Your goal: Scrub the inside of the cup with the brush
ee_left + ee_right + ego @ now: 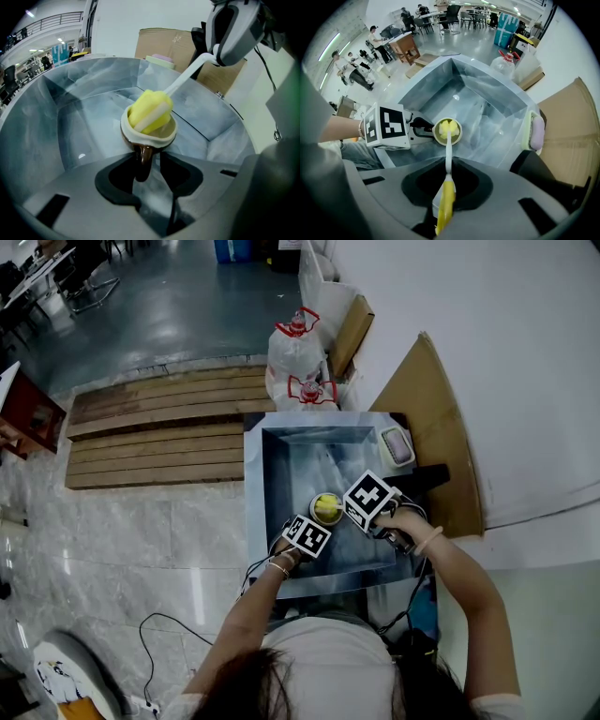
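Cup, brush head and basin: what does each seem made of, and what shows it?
Cup: likely glazed ceramic; glossy brown outside, cream rim.
Brush head: probably foam sponge; matte yellow, soft-looking.
Basin: seemingly stainless steel; grey, dull reflections.

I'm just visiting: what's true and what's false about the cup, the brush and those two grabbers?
1. The yellow head of the brush is inside the cup. True.
2. The left gripper holds the cup by its rim. False: its jaws clamp the brown handle.
3. The right gripper holds the brush. True.
4. The cup is upside down. False: its mouth faces up, in the sink.
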Demonstrator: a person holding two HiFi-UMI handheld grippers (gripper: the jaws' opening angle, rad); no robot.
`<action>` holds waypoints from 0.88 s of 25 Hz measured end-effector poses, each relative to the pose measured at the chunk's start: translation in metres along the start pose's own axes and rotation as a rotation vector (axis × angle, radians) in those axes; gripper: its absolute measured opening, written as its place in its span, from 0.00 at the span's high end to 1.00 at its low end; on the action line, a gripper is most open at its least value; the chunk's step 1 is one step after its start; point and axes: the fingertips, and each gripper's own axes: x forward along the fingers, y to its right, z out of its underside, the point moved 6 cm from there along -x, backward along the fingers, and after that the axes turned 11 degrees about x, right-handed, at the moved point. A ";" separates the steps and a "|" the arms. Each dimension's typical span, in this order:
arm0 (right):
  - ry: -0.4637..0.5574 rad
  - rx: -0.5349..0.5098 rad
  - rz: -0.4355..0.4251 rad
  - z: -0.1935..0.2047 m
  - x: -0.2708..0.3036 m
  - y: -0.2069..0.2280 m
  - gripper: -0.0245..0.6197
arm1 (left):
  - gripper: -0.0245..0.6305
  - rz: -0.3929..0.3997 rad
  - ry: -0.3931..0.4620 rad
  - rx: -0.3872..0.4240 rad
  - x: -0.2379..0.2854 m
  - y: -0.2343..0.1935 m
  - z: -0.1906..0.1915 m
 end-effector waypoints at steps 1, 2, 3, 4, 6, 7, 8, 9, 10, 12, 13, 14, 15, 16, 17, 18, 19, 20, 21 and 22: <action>-0.006 -0.001 0.011 0.000 0.001 0.001 0.88 | 0.74 0.000 -0.001 0.000 0.000 0.000 0.000; -0.012 -0.003 0.020 0.001 0.003 0.002 0.88 | 0.74 0.000 -0.001 -0.001 0.000 0.000 0.000; -0.017 -0.005 0.027 0.001 0.004 0.002 0.88 | 0.74 0.000 -0.001 -0.001 0.000 0.000 0.000; -0.022 -0.006 0.030 0.001 0.005 0.003 0.88 | 0.74 0.001 -0.002 -0.001 0.000 0.000 0.000; -0.037 -0.011 0.035 0.003 0.007 0.003 0.88 | 0.74 0.001 -0.003 0.000 -0.001 -0.001 0.001; -0.047 -0.015 0.036 0.005 0.008 0.003 0.88 | 0.74 0.001 -0.004 0.000 -0.001 0.000 0.001; -0.057 -0.020 0.036 0.007 0.010 0.002 0.88 | 0.74 0.001 -0.004 -0.001 -0.001 0.000 0.001; -0.066 -0.024 0.034 0.009 0.011 0.002 0.88 | 0.74 0.001 -0.003 0.000 -0.001 0.000 0.001; -0.073 -0.028 0.032 0.011 0.012 0.001 0.88 | 0.74 0.000 -0.002 0.000 0.000 0.000 0.000; -0.079 -0.038 0.026 0.013 0.012 -0.002 0.88 | 0.74 0.000 -0.004 0.000 0.000 0.000 0.001; -0.079 -0.044 0.022 0.013 0.012 -0.004 0.88 | 0.74 0.001 -0.004 0.000 0.000 0.000 0.001; -0.079 -0.049 0.016 0.013 0.012 -0.005 0.88 | 0.74 0.000 -0.004 -0.001 0.000 0.000 0.000; -0.078 -0.053 0.010 0.013 0.011 -0.007 0.88 | 0.74 0.000 -0.004 -0.001 0.000 -0.001 0.000; -0.076 -0.054 0.001 0.012 0.011 -0.008 0.88 | 0.74 0.000 -0.004 -0.001 0.001 -0.001 0.000; -0.073 -0.053 -0.010 0.011 0.010 -0.010 0.88 | 0.74 0.000 -0.004 -0.001 0.001 0.000 0.000; -0.069 -0.050 -0.020 0.010 0.010 -0.011 0.88 | 0.74 0.000 -0.004 -0.001 0.001 0.000 0.000; -0.064 -0.047 -0.027 0.009 0.009 -0.012 0.88 | 0.74 0.000 -0.003 -0.001 0.001 0.000 0.000; -0.058 -0.044 -0.031 0.008 0.009 -0.012 0.88 | 0.74 0.000 -0.002 -0.001 0.001 0.000 0.000; -0.053 -0.041 -0.033 0.007 0.008 -0.012 0.88 | 0.74 0.000 -0.002 -0.001 0.001 0.000 0.000; -0.047 -0.037 -0.034 0.006 0.008 -0.011 0.88 | 0.74 0.000 -0.003 -0.001 0.001 0.000 0.000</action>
